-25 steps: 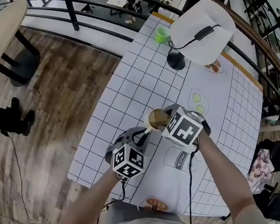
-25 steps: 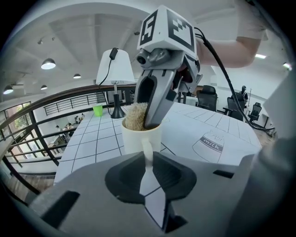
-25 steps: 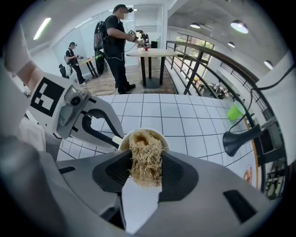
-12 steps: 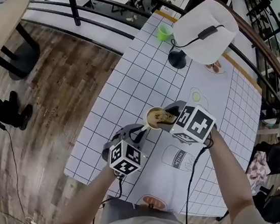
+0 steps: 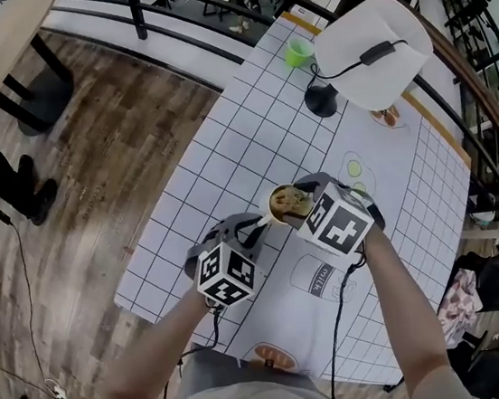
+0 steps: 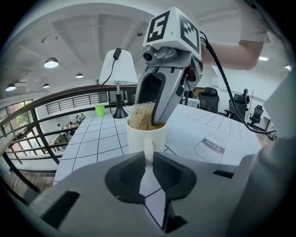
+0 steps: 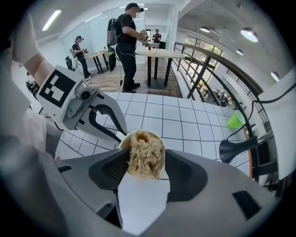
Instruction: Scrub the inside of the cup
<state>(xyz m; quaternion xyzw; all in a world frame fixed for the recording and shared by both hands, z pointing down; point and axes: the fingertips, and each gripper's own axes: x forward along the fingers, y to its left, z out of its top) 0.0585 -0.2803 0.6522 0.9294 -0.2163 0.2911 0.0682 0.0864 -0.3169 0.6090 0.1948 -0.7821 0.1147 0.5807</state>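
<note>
Right hand-held gripper is pointing down into the cup. Its jaws have just been opening wider, but they are touching both sides of a brown, stringy scrubber that is sitting between them. The scrubber is filling the cup's mouth. Left hand-held gripper is squeezing the cup's thin handle, with its jaws almost together. The white cup is standing upright on the desk, which is showing a white top with black squares. Far off on the desk, a little green cup is standing near a white lamp.
</note>
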